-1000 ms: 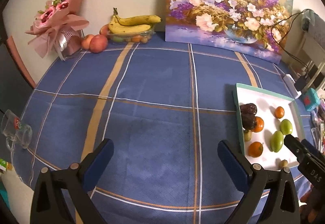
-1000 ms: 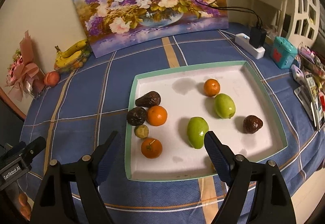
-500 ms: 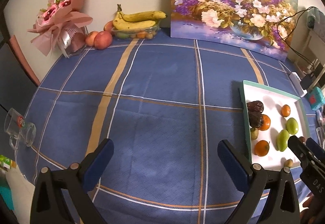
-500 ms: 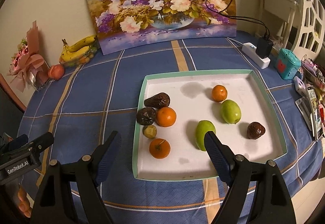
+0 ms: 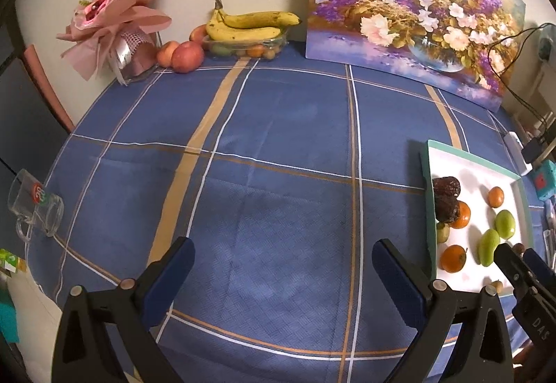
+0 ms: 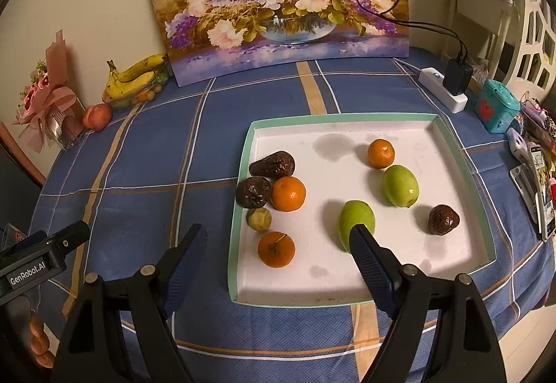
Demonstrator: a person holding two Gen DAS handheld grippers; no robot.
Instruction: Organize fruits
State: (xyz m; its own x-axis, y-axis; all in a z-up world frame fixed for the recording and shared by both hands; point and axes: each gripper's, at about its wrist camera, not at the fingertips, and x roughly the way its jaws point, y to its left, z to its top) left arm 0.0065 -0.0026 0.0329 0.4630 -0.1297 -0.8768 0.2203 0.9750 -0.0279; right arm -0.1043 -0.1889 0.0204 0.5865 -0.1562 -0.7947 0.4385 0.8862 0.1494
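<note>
A white tray with a green rim [image 6: 243,171] [image 5: 428,195] lies on the blue checked tablecloth. In it are three oranges [image 6: 288,193], two green fruits [image 6: 400,185], several dark wrinkled fruits [image 6: 272,164] and a small yellowish one [image 6: 259,219]. My right gripper [image 6: 278,237] hovers open over the tray's near left corner, with an orange [image 6: 276,249] between its fingers' lines and nothing held. My left gripper [image 5: 283,252] hangs open over bare cloth left of the tray, empty. Bananas [image 5: 250,26] on a clear box of small fruit and apples [image 5: 187,56] sit at the back.
A flower painting [image 6: 278,0] leans on the wall. A pink bouquet [image 5: 118,25] stands back left, a glass mug [image 5: 34,205] lies at the left edge. A power strip with cables [image 6: 443,87], a teal box [image 6: 497,110] and small items crowd the right edge.
Both views have drifted a little: the tray sits further right in each now. Nothing on the table has moved, and both grippers stay as wide as before.
</note>
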